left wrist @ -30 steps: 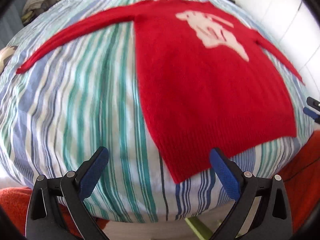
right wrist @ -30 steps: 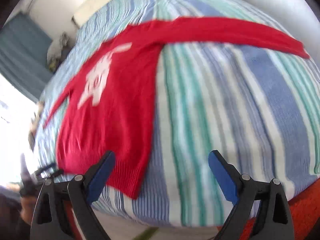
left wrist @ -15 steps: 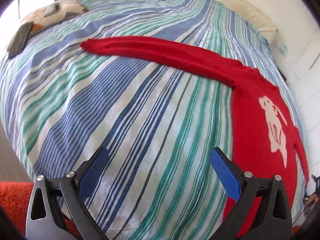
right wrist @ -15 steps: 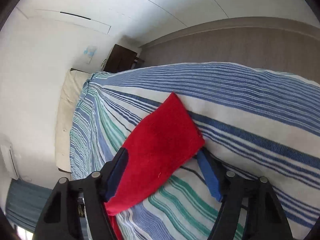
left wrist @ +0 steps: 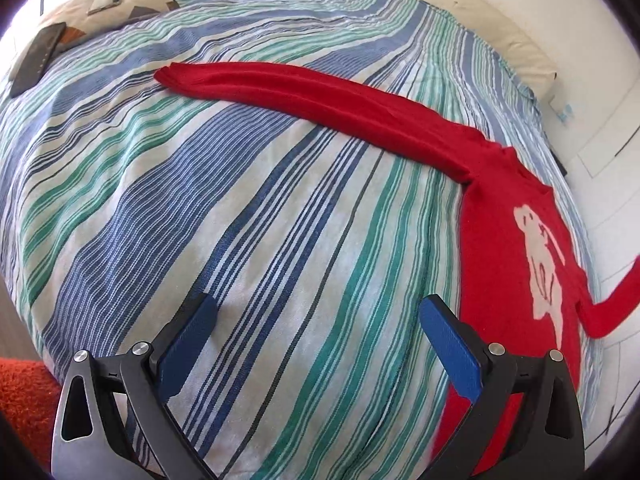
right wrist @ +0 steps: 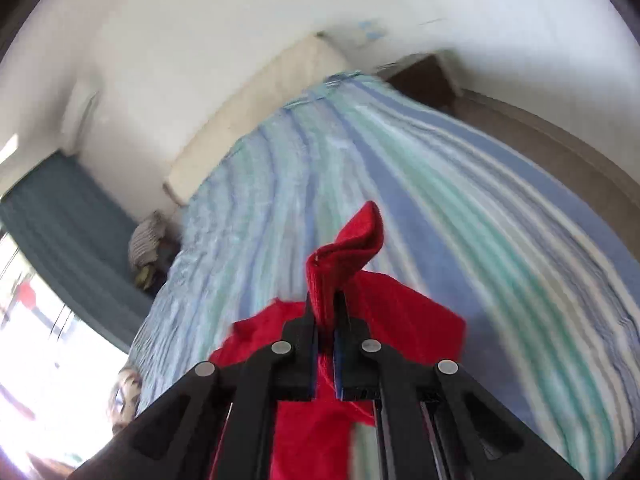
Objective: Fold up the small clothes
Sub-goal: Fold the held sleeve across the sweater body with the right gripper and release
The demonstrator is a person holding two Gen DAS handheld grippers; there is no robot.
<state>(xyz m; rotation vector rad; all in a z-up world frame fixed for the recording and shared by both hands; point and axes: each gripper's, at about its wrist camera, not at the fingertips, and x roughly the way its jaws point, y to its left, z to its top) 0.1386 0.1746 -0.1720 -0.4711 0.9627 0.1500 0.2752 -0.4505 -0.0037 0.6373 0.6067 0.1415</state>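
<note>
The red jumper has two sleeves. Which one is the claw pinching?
The sleeve in the right claw, lifted off the striped bed cover. The red knitted jumper's other sleeve lies flat, untouched, ahead of the open left claw.

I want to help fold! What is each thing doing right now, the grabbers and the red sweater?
left gripper: open, holding nothing, over the striped bedspread.
right gripper: shut on the sleeve cuff, lifted off the bed.
red sweater: body flat, not folded yet.
other sleeve: stretched out flat.
</note>
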